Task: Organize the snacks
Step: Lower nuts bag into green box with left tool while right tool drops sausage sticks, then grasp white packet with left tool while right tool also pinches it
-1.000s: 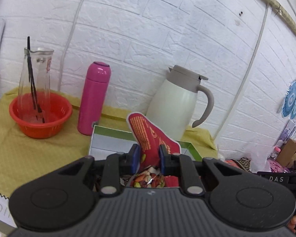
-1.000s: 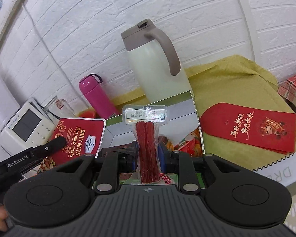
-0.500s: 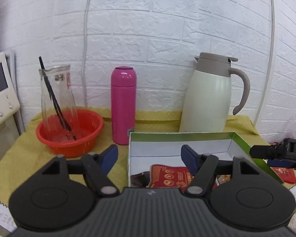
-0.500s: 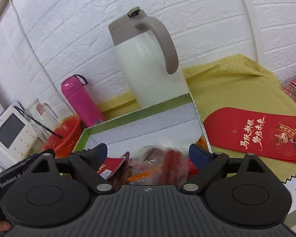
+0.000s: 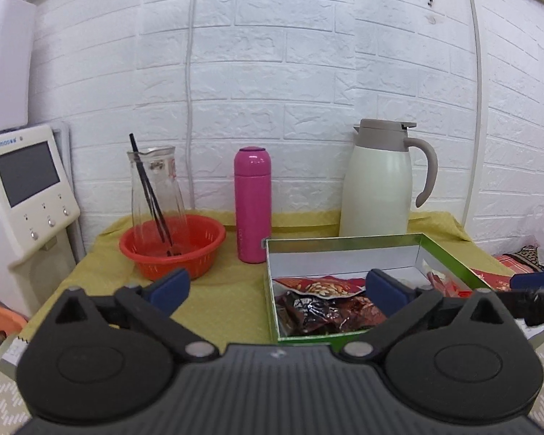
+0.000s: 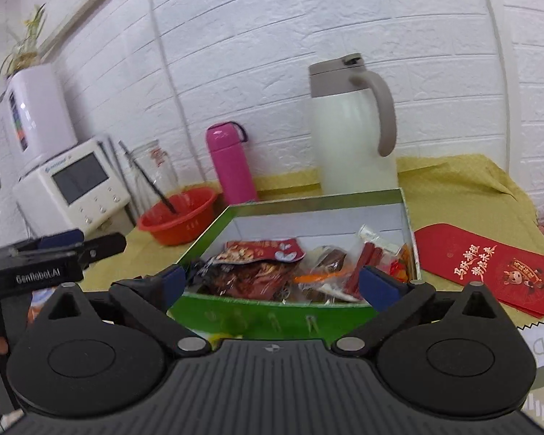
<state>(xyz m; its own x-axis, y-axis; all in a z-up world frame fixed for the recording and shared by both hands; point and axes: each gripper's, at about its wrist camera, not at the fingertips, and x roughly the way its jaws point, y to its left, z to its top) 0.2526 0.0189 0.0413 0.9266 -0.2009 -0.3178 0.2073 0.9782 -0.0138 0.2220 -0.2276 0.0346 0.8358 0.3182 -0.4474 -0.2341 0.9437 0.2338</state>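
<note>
A green box with a white inside stands on the yellow cloth and holds several snack packets: a red nut packet, dark packets and a clear packet of red sausage sticks. My left gripper is open and empty, pulled back in front of the box. My right gripper is open and empty, just before the box's near wall. The left gripper also shows at the left of the right wrist view.
A white jug and a pink flask stand behind the box. An orange basket holds a glass carafe. A white appliance stands left. Red envelopes lie right of the box.
Both grippers opened and let go of their packets: the red nut packet and the sausage-stick packet now lie in the box. Both grippers have drawn back from the box.
</note>
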